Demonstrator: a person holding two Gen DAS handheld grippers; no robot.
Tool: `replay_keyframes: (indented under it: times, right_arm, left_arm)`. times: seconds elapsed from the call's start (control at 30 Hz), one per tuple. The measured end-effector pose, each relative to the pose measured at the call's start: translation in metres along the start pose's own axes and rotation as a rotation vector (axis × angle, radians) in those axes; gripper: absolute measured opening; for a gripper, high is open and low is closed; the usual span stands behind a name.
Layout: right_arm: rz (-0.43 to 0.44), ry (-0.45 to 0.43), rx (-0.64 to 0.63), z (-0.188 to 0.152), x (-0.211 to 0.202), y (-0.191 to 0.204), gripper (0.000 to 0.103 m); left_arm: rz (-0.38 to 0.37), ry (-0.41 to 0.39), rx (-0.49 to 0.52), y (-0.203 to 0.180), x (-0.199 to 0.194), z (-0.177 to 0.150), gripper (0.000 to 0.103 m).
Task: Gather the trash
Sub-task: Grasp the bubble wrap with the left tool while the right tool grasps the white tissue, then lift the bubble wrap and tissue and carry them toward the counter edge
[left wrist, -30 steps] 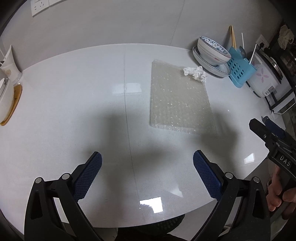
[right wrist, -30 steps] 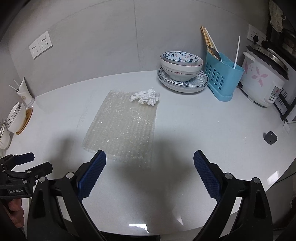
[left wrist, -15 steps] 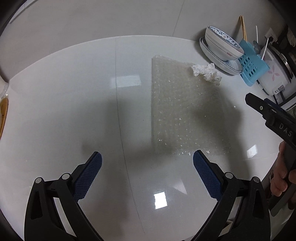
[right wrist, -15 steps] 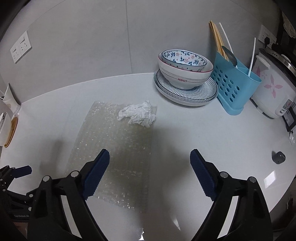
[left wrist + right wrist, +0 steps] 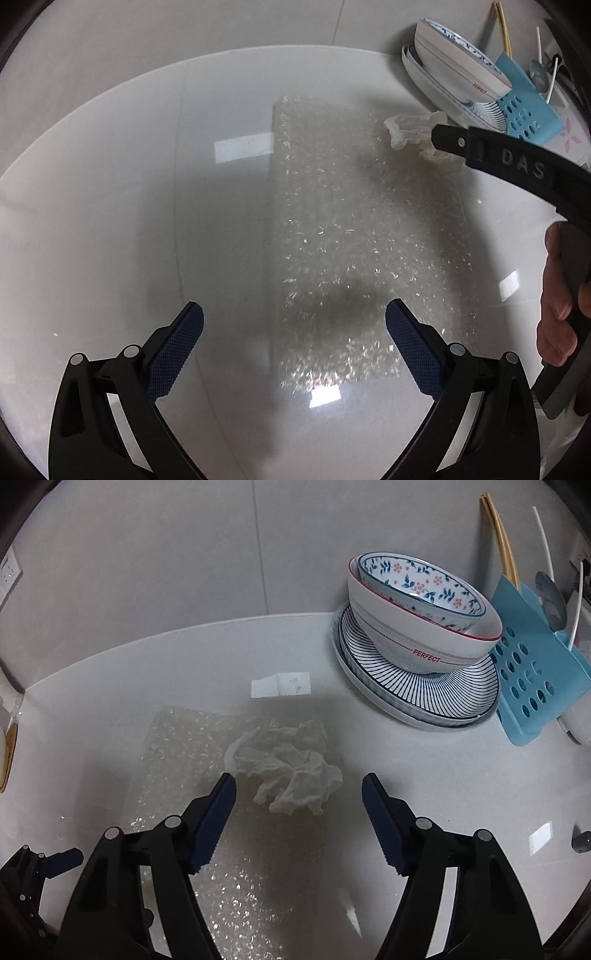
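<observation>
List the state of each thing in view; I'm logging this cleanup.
Tissue: crumpled, on the bubble wrap's far corner.
Bubble wrap: flat on the counter.
Bowls: nested, on the striped plate.
Right hand-held gripper: closing, the tissue just ahead, pads apart from it.
Left hand-held gripper: open, empty.
</observation>
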State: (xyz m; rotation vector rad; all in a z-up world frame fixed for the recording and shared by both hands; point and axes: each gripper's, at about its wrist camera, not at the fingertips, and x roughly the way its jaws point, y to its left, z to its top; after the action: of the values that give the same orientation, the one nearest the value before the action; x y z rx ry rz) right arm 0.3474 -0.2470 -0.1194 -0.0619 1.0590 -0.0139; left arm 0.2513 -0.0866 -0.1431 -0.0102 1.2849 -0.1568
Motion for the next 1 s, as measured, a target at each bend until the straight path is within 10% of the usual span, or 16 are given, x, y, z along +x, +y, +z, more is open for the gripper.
replay_keyframes:
  times: [0.3,0.57,0.73,1.0]
  right_arm:
    - [0.016,0.063,0.000,0.009,0.024,0.001,0.043]
    - [0.015,0.091,0.015,0.007,0.034,0.003,0.018]
    - [0.019,0.074,0.033,-0.003,0.021,-0.004,0.013]
    - [0.042,0.023,0.063,-0.016,-0.014,-0.016,0.013]
  left_arm:
    - [0.040,0.038,0.027,-0.013,0.017,0.008,0.084]
    - [0.069,0.067,0.050,-0.029,0.013,0.012,0.047]
    - [0.049,0.067,0.048,-0.030,0.011,0.012,0.014]
    - [0.012,0.027,0.016,-0.028,-0.002,0.004,0.008]
